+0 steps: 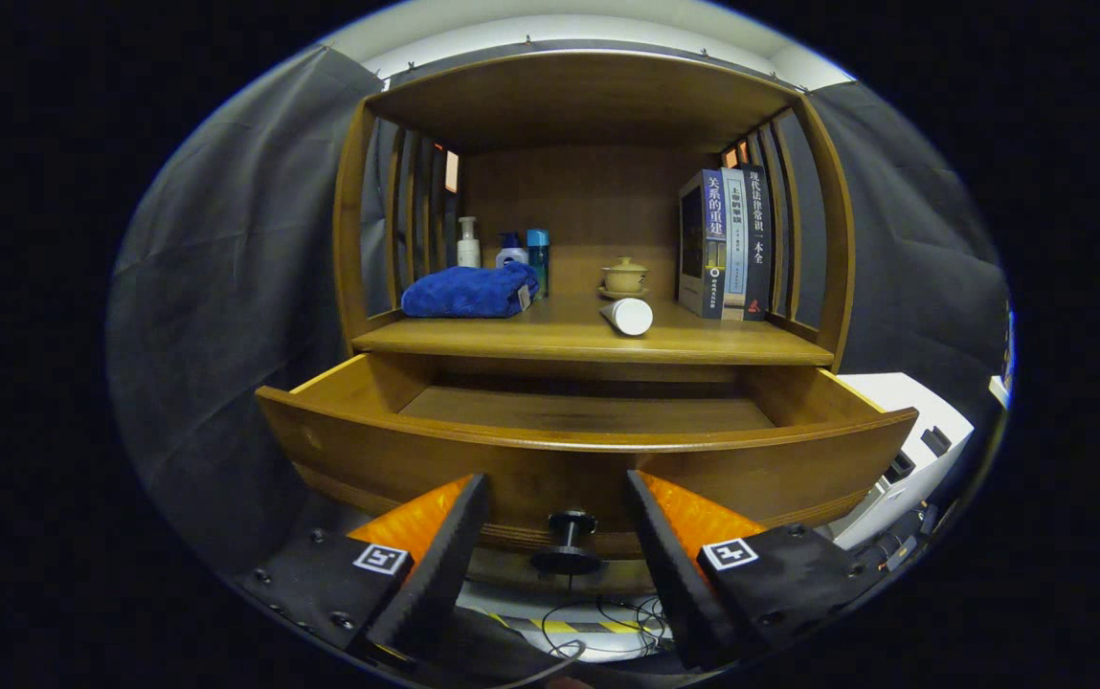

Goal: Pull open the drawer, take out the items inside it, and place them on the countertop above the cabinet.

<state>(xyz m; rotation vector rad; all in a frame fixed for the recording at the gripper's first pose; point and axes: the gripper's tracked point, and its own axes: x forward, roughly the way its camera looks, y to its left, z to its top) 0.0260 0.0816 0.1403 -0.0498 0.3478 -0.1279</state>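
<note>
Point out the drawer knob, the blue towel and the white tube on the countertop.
drawer knob [571, 541]: gripper view, its round front cap, between the open gripper's fingers.
blue towel [469, 292]: gripper view, middle of the folded cloth.
white tube [630, 316]: gripper view, its round end, facing the fingers.

Brown wooden drawer [588, 459], blue towel [469, 292], white tube [629, 316].

Upright books [728, 241], lidded teacup [624, 276], three bottles [504, 249], cables on floor [597, 617]

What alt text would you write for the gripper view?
An open, seemingly empty wooden drawer with the open tongs flanking its black knob. On the countertop above: blue towel, white tube, books.
</note>
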